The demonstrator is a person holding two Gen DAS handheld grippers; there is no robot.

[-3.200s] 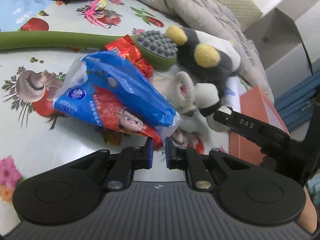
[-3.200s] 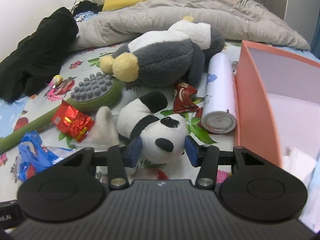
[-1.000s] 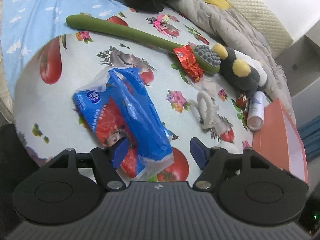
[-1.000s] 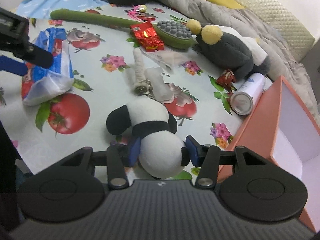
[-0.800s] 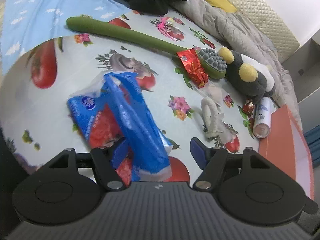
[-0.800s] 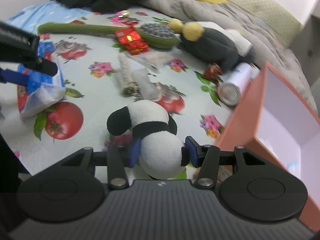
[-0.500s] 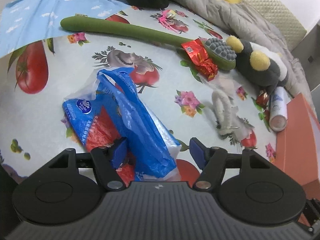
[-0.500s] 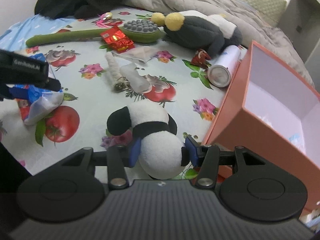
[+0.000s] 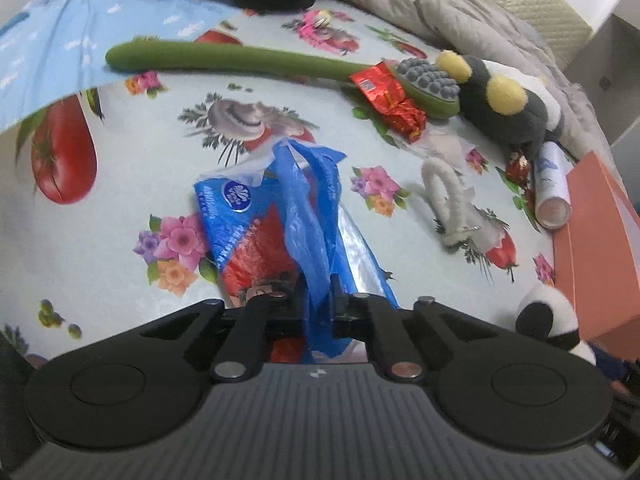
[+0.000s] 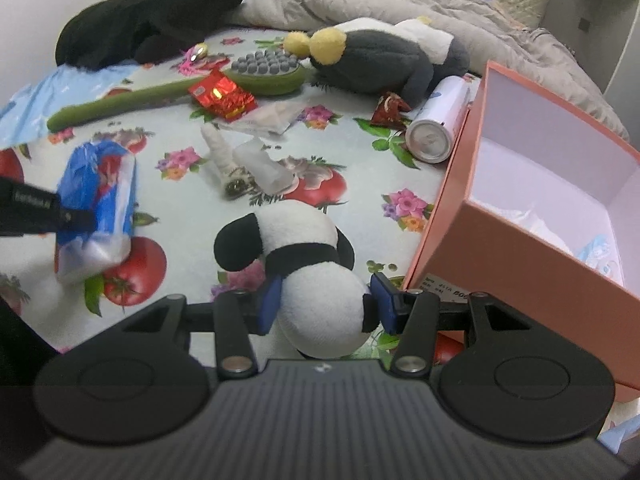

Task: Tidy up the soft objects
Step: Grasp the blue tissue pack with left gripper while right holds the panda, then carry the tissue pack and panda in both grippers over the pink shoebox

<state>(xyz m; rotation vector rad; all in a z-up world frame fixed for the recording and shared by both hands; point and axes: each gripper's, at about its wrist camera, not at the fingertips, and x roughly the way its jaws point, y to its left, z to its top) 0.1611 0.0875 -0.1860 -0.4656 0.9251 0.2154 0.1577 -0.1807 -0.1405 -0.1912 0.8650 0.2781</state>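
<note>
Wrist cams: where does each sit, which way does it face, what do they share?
Left wrist: on the left gripper, looking down its jaws, shut on the blue plastic pack; bedsheet beyond.
Right wrist: on the right gripper, looking down its jaws, shut on the panda plush, beside the orange box; the left gripper's finger shows at the left edge.
Shared: pack, panda, green brush, box.

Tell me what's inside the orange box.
The orange box is open. In the right wrist view its white interior holds white crumpled material and a light blue item in the near corner. The front wall hides the rest of the floor.
</note>
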